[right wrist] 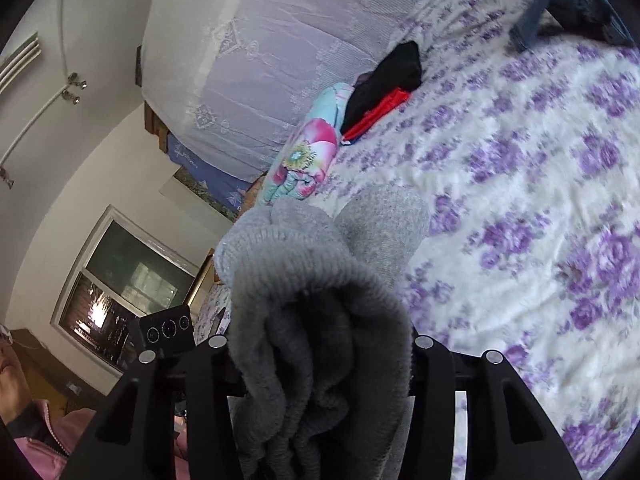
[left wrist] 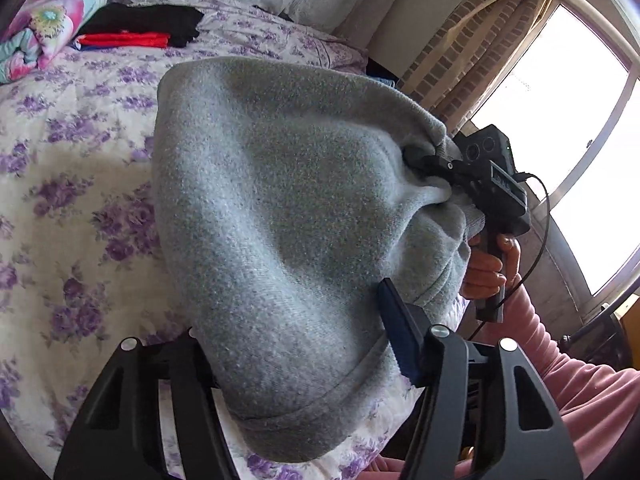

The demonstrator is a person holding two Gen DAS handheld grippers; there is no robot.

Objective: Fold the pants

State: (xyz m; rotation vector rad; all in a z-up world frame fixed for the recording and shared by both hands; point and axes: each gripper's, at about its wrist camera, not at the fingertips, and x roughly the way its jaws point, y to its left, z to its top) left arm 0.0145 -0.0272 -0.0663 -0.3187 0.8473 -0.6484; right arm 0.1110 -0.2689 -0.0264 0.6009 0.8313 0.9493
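Observation:
Grey fleece pants (left wrist: 280, 208) hang bunched and lifted over the flowered bedspread (left wrist: 68, 184). My left gripper (left wrist: 296, 344) is shut on their lower edge; cloth fills the gap and hides the left finger, while the blue-padded right finger (left wrist: 396, 332) presses into the cloth. Farther right, my right gripper (left wrist: 422, 164) pinches another part of the pants, and a hand holds its grip. In the right wrist view the pants (right wrist: 320, 320) bulge in thick folds between the jaws of the right gripper (right wrist: 320, 348), hiding its fingertips.
Folded black and red clothes (left wrist: 136, 28) and a bright flowered pillow (left wrist: 44, 28) lie at the bed's far end. A blue garment (right wrist: 536, 20) lies at another corner. A window (left wrist: 560, 128) with a curtain (left wrist: 472, 52) is on the right. A pink sleeve (left wrist: 580, 392) is close by.

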